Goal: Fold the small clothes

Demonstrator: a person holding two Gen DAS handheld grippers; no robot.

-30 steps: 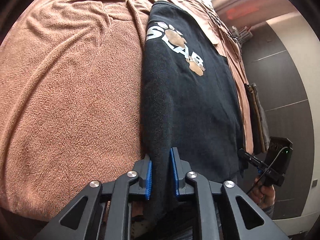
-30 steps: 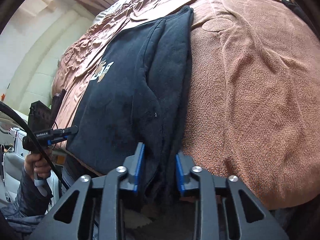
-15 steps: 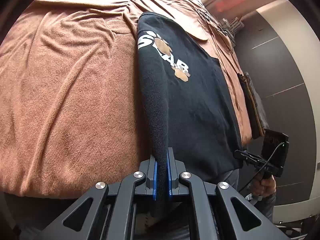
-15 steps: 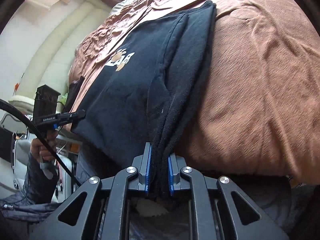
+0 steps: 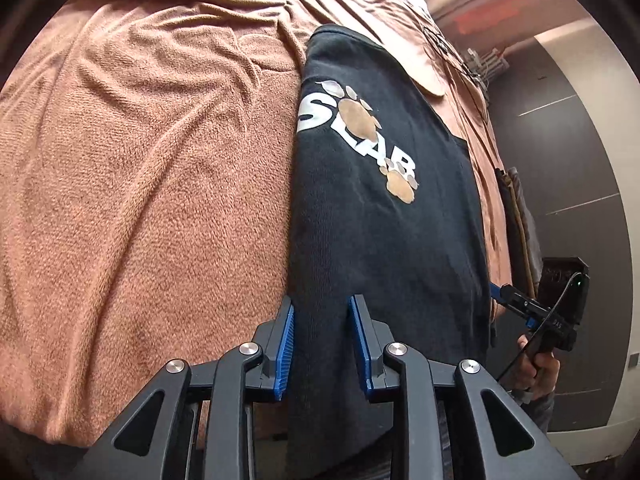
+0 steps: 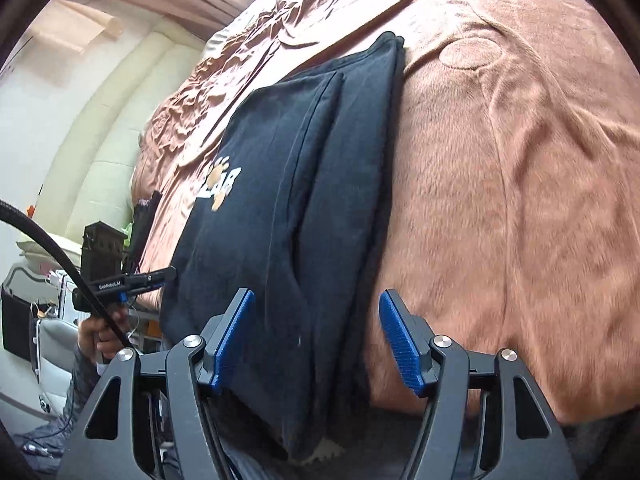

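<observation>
Black sweatshirt (image 5: 380,220) lies lengthwise-folded on the bed (image 5: 140,200), its edges between both just-opened, empty jaws; release step done, crosswise fold likely next.

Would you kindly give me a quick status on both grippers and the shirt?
Left gripper and right gripper just opened, pads off the cloth. Black shirt lies folded on the brown blanket, its near edge between both jaws. Nothing in the way.
</observation>
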